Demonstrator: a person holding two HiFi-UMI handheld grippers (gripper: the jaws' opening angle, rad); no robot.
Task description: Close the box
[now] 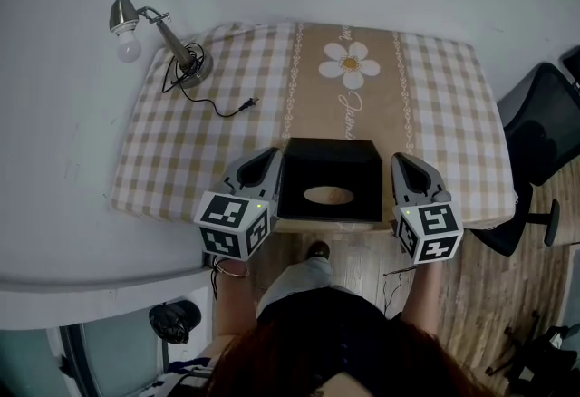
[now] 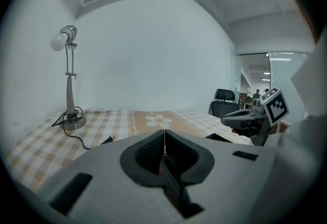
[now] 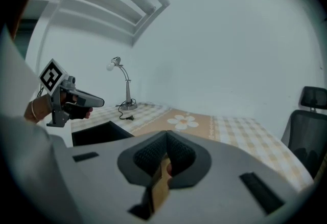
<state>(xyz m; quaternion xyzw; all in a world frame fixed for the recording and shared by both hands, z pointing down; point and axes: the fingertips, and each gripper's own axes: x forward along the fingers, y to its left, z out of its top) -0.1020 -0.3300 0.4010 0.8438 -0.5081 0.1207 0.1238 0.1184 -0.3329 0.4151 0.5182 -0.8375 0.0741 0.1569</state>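
Observation:
A black box (image 1: 329,179) sits at the table's near edge, and its top face has an oval opening (image 1: 328,196). My left gripper (image 1: 269,156) rests just off the box's left side and my right gripper (image 1: 404,159) just off its right side. Neither touches the box. In the left gripper view the jaws of the left gripper (image 2: 164,133) meet in a thin line with nothing between them. The right gripper (image 3: 166,135) is likewise shut and holds nothing, with the box (image 3: 99,133) to its left. Whether a flap stands open I cannot tell.
A checked cloth with a daisy stripe covers the table (image 1: 181,150). A metal desk lamp (image 1: 159,33) with a loose cord and plug (image 1: 222,107) stands at the far left corner. An office chair (image 1: 544,123) is at the table's right, and white walls close in behind and to the left.

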